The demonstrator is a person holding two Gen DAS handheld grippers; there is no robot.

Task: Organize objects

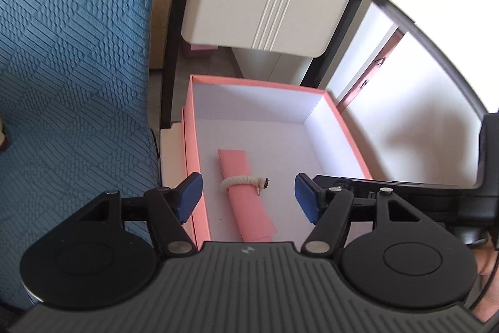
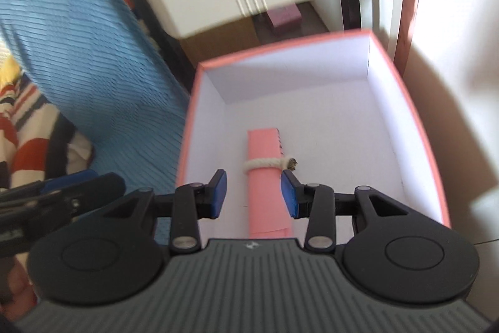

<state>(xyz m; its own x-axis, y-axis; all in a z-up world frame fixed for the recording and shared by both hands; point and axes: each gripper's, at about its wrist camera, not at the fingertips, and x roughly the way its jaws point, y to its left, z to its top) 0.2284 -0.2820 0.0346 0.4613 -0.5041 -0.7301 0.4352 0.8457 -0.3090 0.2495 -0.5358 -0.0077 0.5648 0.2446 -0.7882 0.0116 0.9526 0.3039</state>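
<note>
Right wrist shows the right claw (image 2: 253,193) narrowly parted, empty, above the roll (image 2: 266,192) in the box (image 2: 414,127); left claw (image 1: 247,196) wide; light, crushable paper, best gripped near its cord (image 2: 265,164)

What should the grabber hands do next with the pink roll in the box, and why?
Probably lift the right gripper straight up and away. The pink paper roll tied with white cord already lies flat inside the pink cardboard box, and both grippers are open, holding nothing.

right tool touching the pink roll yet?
Apart. Right wrist view: right tool open, white box floor visible between each blue pad and the rope-tied pink paper roll.
</note>
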